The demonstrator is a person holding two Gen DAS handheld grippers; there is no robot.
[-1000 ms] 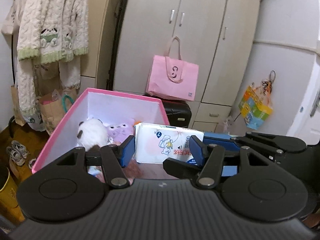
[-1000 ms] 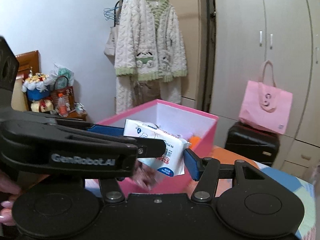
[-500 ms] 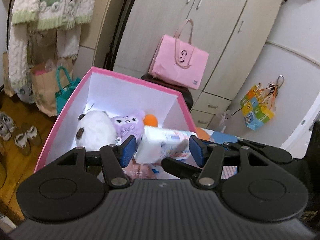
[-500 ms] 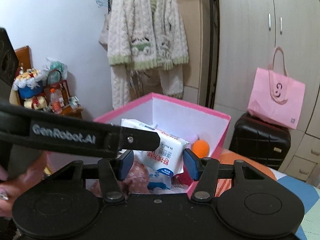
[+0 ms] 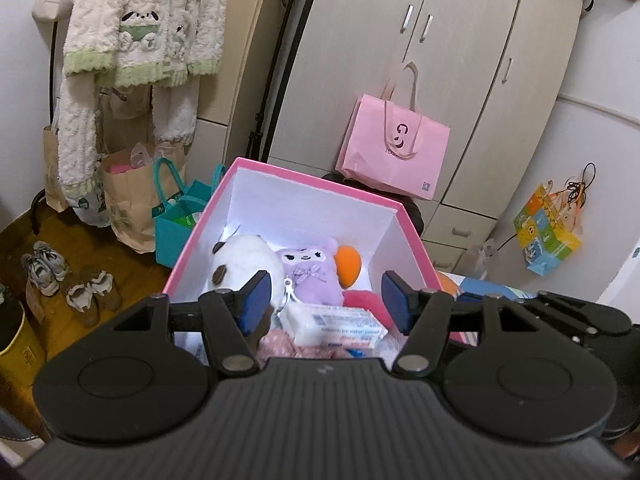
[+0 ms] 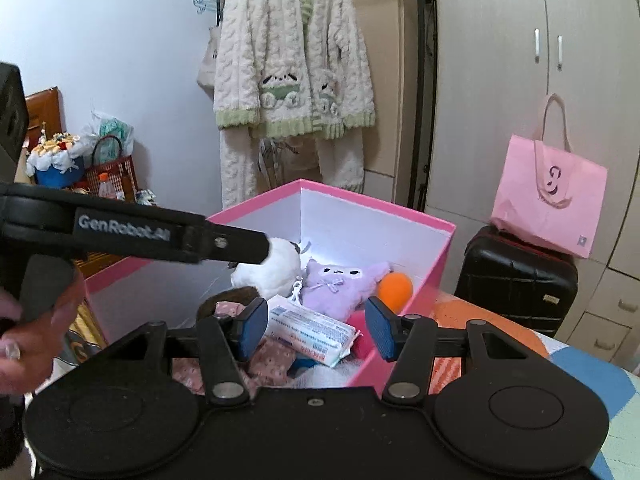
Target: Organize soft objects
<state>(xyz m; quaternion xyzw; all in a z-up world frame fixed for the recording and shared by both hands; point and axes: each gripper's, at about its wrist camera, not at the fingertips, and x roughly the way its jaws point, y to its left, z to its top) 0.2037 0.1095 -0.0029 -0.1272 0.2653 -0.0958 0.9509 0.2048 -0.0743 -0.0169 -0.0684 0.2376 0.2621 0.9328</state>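
Observation:
A pink storage box [image 5: 316,182] [image 6: 332,198] with white inner walls holds a white plush [image 5: 240,260] [image 6: 272,268], a purple plush [image 5: 308,270] [image 6: 340,284], an orange ball [image 5: 349,263] [image 6: 395,286], a red soft item [image 5: 364,302] and a pink spotted cloth [image 5: 276,344] [image 6: 272,356]. A white tissue pack [image 5: 336,326] [image 6: 312,328] lies loose on top of them. My left gripper [image 5: 326,300] is open and empty above the box; it also shows in the right wrist view [image 6: 168,234]. My right gripper [image 6: 316,328] is open and empty above the pack.
A pink tote bag [image 5: 394,148] [image 6: 548,204] sits on a black suitcase [image 6: 516,280] before the wardrobe [image 5: 420,60]. A fluffy robe [image 6: 292,80] hangs at left. Paper and teal bags [image 5: 176,216] and shoes [image 5: 64,280] lie on the floor. A colourful mat [image 6: 580,368] lies right of the box.
The tissue pack was held up between the grippers over the box; it now lies inside the box, released. Both grippers have opened wider and tilted down over the box.

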